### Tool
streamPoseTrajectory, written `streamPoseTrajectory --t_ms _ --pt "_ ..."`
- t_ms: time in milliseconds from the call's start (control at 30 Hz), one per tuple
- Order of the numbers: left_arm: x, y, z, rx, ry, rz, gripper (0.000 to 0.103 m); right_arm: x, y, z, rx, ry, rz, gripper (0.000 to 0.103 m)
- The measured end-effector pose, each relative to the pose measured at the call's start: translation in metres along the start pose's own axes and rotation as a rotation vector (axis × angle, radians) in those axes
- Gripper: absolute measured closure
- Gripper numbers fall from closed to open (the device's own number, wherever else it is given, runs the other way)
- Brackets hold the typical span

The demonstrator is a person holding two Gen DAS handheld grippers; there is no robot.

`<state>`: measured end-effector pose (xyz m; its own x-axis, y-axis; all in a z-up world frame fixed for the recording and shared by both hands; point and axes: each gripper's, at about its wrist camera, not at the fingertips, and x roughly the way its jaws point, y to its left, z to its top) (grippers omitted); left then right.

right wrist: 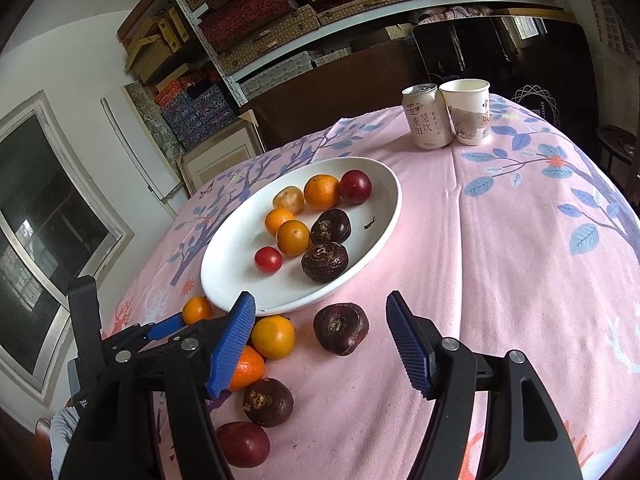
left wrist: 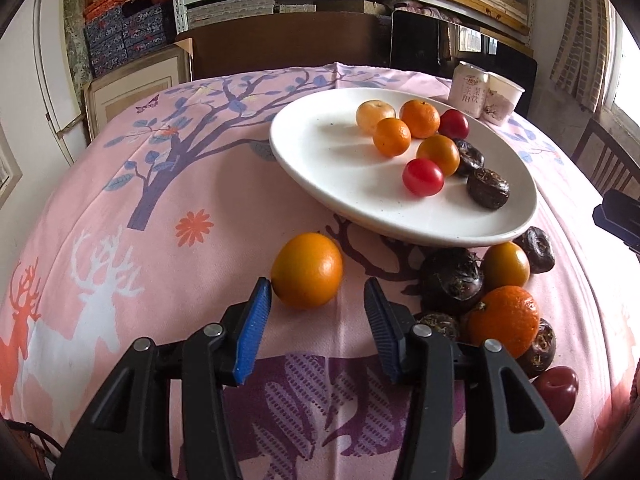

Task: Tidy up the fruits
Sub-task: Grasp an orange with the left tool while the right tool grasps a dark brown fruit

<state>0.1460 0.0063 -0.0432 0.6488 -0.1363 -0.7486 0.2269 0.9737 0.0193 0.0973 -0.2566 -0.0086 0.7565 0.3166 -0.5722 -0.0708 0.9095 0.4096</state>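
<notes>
A white plate [left wrist: 320, 152] [right wrist: 228, 268] on the pink tablecloth holds several small oranges, two red fruits and two dark water chestnuts. My left gripper [left wrist: 318, 294] is open, with a loose orange [left wrist: 307, 270] just ahead between its fingertips, touching the left one. To its right lie more loose fruits: a mandarin [left wrist: 504, 320], dark chestnuts [left wrist: 452, 280] and a red plum [left wrist: 558, 394]. My right gripper [right wrist: 320, 316] is open and empty, above a dark chestnut [right wrist: 341, 328]. An orange [right wrist: 273, 336] lies by its left finger. The left gripper's tip [right wrist: 166, 326] shows at left.
A drink can [right wrist: 426, 116] and a paper cup [right wrist: 468, 110] stand at the table's far side beyond the plate. Shelves of boxes fill the wall behind. A chair [left wrist: 604, 160] stands at the right table edge.
</notes>
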Motion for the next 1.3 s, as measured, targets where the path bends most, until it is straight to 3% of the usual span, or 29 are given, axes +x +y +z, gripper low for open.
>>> streamPoseTrajectory --t_ms 100,400,633,900,1000,1067,1300 --pt "0.002 0.005 0.001 -0.025 0.007 -0.028 0.062 0.002 -0.001 -0.001 -0.003 0.009 -0.007 0.034" --pt "0.010 0.007 0.010 -0.044 0.003 -0.039 0.063 0.023 0.001 -0.011 -0.043 0.099 -0.070 0.034" --pt "0.011 0.004 0.013 -0.024 -0.001 -0.038 0.067 0.038 0.014 -0.021 -0.145 0.139 -0.136 0.046" --pt "0.012 0.002 0.013 -0.012 -0.002 -0.035 0.067 0.058 0.018 -0.021 -0.211 0.170 -0.192 0.047" --pt "0.013 0.003 0.013 -0.021 0.004 -0.040 0.067 0.066 0.020 -0.022 -0.227 0.186 -0.200 0.050" --pt "0.014 0.005 0.013 -0.032 0.008 -0.046 0.067 0.065 0.020 -0.022 -0.227 0.185 -0.191 0.060" --pt "0.012 0.009 0.011 -0.050 0.005 -0.068 0.068 0.062 0.014 -0.021 -0.188 0.181 -0.164 0.061"
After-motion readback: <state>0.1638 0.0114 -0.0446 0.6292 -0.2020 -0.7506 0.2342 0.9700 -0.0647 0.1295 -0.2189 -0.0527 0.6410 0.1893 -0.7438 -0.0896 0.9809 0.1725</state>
